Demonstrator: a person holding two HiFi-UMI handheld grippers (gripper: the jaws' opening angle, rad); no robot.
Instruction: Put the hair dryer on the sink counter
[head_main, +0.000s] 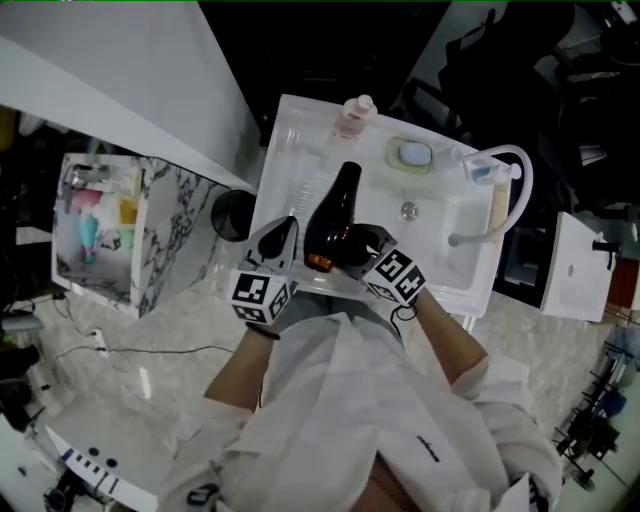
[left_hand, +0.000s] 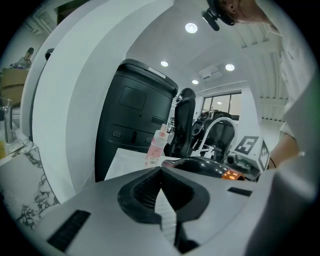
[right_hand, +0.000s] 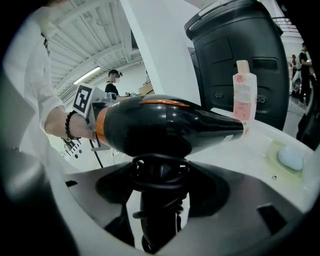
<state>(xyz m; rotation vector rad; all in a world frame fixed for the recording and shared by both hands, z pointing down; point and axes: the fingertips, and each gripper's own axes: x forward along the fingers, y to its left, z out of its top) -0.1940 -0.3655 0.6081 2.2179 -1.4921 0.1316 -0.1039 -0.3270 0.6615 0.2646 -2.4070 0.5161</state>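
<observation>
right gripper (right_hand: 160, 175) – 2 jaws pinching the hair dryer (head_main: 335, 210) by its handle | dryer just above tabletop (head_main: 288, 150), nozzle toward upper frame, basin (head_main: 468, 235) at right | left gripper (left_hand: 160, 172) – jaws pressed together, empty, just left of dryer

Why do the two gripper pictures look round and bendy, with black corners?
Left gripper view: a wide-angle lens bends straight edges and blackens the corners; the ceiling lights glare. Right gripper view: same bending, and the close hair dryer looks huge and shiny. Head view: dark toward the top.
</observation>
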